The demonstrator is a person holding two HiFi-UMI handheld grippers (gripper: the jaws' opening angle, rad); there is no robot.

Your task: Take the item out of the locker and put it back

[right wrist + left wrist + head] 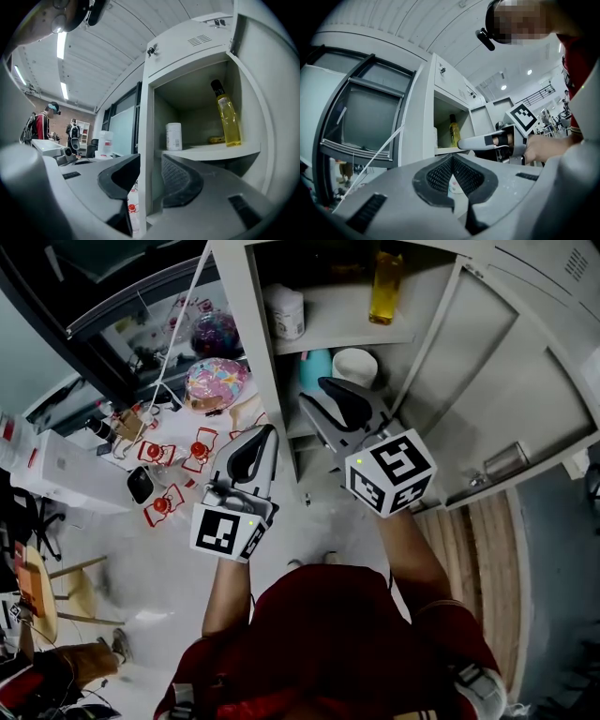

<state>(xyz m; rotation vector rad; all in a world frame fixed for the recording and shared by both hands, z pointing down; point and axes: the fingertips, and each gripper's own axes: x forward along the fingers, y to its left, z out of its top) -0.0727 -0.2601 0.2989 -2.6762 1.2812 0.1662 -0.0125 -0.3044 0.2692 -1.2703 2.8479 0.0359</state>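
Pale floor strewn with small clutter is seen beside an open grey locker (246,324). On its upper shelf (211,151) a yellow bottle (385,287) is stood upright near the right wall, and a white jar (287,313) is set at the left edge. The right gripper (319,399) is held before the compartment below, jaws partly spread and nothing pinched. The left gripper (270,430) is kept outside the locker's left wall, its tips pressed together, empty.
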